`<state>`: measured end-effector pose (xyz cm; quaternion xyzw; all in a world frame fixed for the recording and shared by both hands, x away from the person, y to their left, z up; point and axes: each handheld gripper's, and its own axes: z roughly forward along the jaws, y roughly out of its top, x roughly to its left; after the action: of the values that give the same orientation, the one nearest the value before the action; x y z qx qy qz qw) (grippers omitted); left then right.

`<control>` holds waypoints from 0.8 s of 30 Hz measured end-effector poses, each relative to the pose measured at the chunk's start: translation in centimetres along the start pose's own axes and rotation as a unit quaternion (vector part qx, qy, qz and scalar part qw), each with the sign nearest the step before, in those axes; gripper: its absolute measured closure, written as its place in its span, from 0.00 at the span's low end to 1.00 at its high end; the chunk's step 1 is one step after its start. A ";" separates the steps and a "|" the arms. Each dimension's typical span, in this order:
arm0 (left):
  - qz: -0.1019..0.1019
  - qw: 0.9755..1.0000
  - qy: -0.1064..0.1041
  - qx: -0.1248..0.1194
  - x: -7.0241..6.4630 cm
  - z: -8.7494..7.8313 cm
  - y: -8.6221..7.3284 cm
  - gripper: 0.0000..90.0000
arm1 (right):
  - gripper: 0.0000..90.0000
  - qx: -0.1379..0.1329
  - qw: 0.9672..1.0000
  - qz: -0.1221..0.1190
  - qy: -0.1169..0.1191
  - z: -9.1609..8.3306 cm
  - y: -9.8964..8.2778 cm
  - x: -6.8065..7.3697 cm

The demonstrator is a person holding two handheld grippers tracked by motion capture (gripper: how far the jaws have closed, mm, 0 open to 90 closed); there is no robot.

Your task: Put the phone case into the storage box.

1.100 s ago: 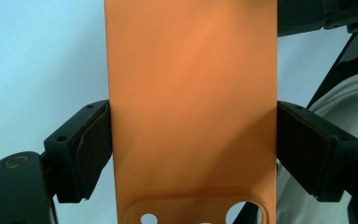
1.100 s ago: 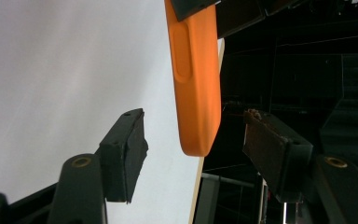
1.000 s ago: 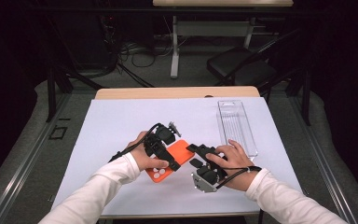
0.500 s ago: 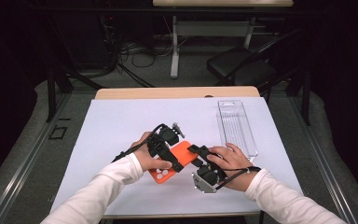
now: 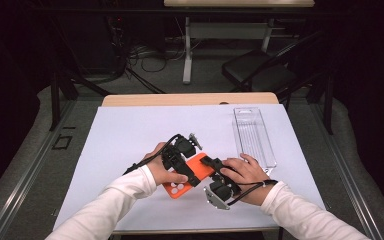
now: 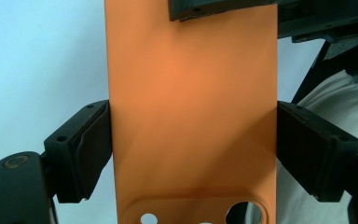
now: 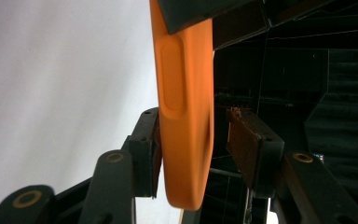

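Orange phone case [image 5: 192,175], held above the white worktop [image 5: 130,135] between two claws.

Left claw [image 6: 191,144] is clamped across its width; right claw [image 7: 193,149], just closing on the end, is not yet pressed. Risk: slippage if released early. Clear tray [image 5: 252,135] beyond.

White long sleeves [image 5: 115,197]; 2 black grippers, left gripper [image 5: 192,175], right gripper [image 5: 207,162], with brass-coloured pivot screws and trailing black cables.
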<state>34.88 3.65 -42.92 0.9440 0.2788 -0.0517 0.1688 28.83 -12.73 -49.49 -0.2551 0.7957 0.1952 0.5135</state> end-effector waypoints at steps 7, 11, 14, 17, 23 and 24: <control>0.004 1.000 -0.003 0.002 -0.4 0.1 0.1 0.17 | 0.66 0.000 1.000 -0.008 -0.004 -0.1 0.1 0.1; 0.004 1.000 -0.006 0.000 -0.5 0.0 0.1 0.17 | 0.67 0.005 1.000 -0.009 -0.007 -0.1 0.1 0.2; 0.004 1.000 -0.010 0.000 -0.6 0.0 0.1 0.17 | 0.68 0.003 1.000 -0.016 -0.010 -0.2 0.2 0.3; 0.003 1.000 -0.014 0.001 -0.6 0.0 0.1 0.17 | 0.70 0.004 1.000 -0.024 -0.013 -0.2 0.3 0.3; 0.001 1.000 -0.018 0.000 -0.5 0.0 0.1 0.17 | 0.73 0.006 0.999 -0.032 -0.021 -0.1 0.3 0.3; 0.000 1.000 -0.020 -0.002 -0.5 0.0 0.1 0.17 | 0.73 0.009 0.999 -0.033 -0.022 0.0 0.2 0.3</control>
<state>34.52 3.29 -42.76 0.9425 0.2758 -0.0698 0.1757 28.54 -12.63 -49.76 -0.2725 0.7768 0.1767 0.5396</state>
